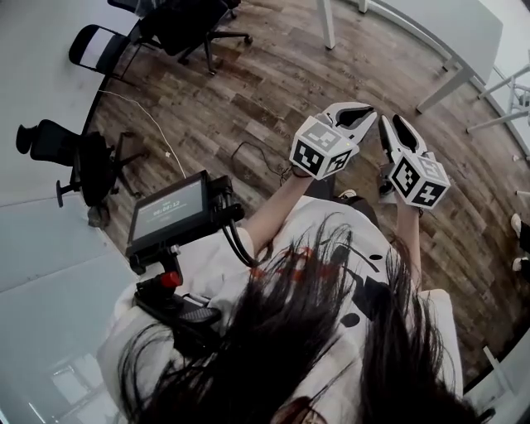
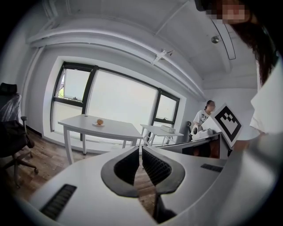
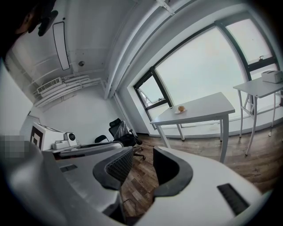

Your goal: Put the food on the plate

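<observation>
A small round orange food item (image 2: 100, 122) sits on a little plate (image 2: 97, 125) on a white table (image 2: 115, 129) by the window, far across the room. The right gripper view shows the same food (image 3: 181, 108), plate (image 3: 178, 112) and table (image 3: 203, 111). In the head view both grippers are held in the air over the wooden floor, away from any table. My left gripper (image 1: 369, 110) (image 2: 140, 152) is shut, pads touching, nothing between them. My right gripper (image 1: 390, 122) (image 3: 143, 150) is closed down to a narrow gap and holds nothing.
Black office chairs (image 1: 83, 157) (image 1: 195, 25) stand at the left and top. A small screen (image 1: 170, 211) is mounted on the person's chest rig. A cable (image 1: 248, 153) lies on the floor. Another white table (image 3: 261, 86) carries a box (image 3: 272, 76). A second person (image 2: 205, 117) stands at a desk.
</observation>
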{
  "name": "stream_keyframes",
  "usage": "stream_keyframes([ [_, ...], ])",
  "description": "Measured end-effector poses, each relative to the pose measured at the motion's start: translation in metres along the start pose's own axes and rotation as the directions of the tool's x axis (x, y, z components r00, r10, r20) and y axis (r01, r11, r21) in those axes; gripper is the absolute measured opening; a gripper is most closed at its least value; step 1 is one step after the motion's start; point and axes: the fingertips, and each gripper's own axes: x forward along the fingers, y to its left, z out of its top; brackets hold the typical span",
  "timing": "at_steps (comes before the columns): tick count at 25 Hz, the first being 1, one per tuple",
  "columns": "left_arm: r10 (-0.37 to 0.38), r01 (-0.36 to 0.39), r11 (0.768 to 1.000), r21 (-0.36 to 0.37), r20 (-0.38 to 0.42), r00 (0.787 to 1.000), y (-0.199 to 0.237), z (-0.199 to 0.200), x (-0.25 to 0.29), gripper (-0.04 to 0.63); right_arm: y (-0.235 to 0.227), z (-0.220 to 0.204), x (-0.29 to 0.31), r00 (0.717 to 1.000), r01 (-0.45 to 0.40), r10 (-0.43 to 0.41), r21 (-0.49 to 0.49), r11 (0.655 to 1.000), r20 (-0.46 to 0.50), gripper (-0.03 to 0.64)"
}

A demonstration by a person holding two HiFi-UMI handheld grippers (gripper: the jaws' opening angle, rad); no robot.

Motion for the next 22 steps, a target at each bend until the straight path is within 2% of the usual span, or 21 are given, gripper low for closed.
stream_keyframes([
  [22, -0.010, 0.010, 0.999, 0.031, 0.009, 1.000, -0.001, 0.008, 0.008, 0.006, -0.006, 0.000, 0.003, 1.000, 0.004, -0.004, -0.004, 1.000, -0.013, 0.152],
])
